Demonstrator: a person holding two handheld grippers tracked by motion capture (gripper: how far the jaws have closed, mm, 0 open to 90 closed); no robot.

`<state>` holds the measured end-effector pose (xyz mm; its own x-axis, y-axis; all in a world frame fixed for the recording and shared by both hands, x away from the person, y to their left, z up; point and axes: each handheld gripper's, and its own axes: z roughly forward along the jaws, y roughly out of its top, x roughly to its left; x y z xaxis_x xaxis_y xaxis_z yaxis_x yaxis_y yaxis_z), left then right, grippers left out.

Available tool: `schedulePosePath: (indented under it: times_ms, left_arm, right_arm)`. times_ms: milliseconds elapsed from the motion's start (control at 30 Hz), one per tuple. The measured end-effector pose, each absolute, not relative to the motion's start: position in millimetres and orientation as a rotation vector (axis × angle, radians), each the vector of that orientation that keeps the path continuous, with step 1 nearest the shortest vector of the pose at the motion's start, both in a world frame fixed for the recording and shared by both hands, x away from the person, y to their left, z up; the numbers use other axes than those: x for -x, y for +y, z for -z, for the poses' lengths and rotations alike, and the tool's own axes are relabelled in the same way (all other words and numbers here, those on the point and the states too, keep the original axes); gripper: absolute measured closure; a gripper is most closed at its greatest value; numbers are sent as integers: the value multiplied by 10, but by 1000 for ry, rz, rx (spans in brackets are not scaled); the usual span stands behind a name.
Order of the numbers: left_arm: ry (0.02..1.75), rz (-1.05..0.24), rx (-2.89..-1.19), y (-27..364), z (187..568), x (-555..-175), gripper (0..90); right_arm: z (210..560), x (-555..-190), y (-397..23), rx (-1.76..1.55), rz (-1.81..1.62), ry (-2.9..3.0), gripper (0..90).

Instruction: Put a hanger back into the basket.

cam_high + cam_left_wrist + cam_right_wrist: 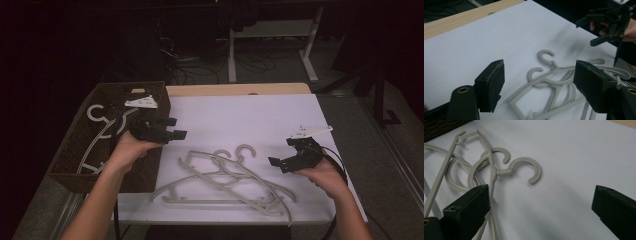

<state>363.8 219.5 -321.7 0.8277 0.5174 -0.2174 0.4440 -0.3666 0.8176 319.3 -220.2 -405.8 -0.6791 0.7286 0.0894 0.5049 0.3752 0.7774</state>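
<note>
Several grey plastic hangers [227,182] lie tangled on the white table top, their hooks [525,167] pointing away from me. My left gripper [176,128] hovers by the right wall of the wicker basket, open with nothing between its pads [491,85]; the hangers [549,80] lie on the table beyond it. My right gripper [278,165] is held just right of the pile, also open and empty, with the hooks in front of its jaws. In the left gripper view the right gripper [590,31] shows far off at the upper right.
A dark wicker basket [162,100] stands at the table's left with one more grey hanger [95,132] inside. The white sheet [240,120] covers a wooden table whose far edge [235,89] shows. Cables and table legs lie on the floor beyond.
</note>
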Motion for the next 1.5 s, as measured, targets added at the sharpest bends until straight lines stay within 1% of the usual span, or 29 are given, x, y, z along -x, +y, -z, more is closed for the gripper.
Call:
schedulePosePath:
  times_ms: [200,400,467,733,933,1100,1233,1367,1500]
  left_arm:
    - [667,-62,-2023,1932,3336,-3587,245]
    - [656,-45,-2034,1776,3497,-3530,245]
    - [655,-45,-2068,1723,3559,-3513,245]
    - [661,-33,-2090,1633,3743,-3457,245]
    - [686,-54,-2144,1612,3890,-3402,255]
    - [716,-69,-2192,1609,4020,-3382,288]
    - [708,-72,-2235,1586,4098,-3345,306]
    - [694,-90,-2264,1544,4132,-3334,327]
    - [691,-108,-2264,1462,4148,-3405,354]
  right_arm:
    - [4064,-3180,-2232,-1101,-1206,2360,14]
    - [4090,-3148,-2241,-1093,-1210,2369,14]
    - [4095,-3143,-2236,-1091,-1210,2373,14]
    - [4120,-3133,-2189,-1075,-1204,2404,15]
    - [4137,-3158,-2171,-1078,-1203,2416,15]
    - [4137,-3157,-2151,-1071,-1207,2428,15]
    - [4140,-3154,-2137,-1067,-1207,2437,16]
    - [4146,-3156,-2111,-1061,-1203,2448,16]
    - [4154,-3151,-2074,-1052,-1200,2465,16]
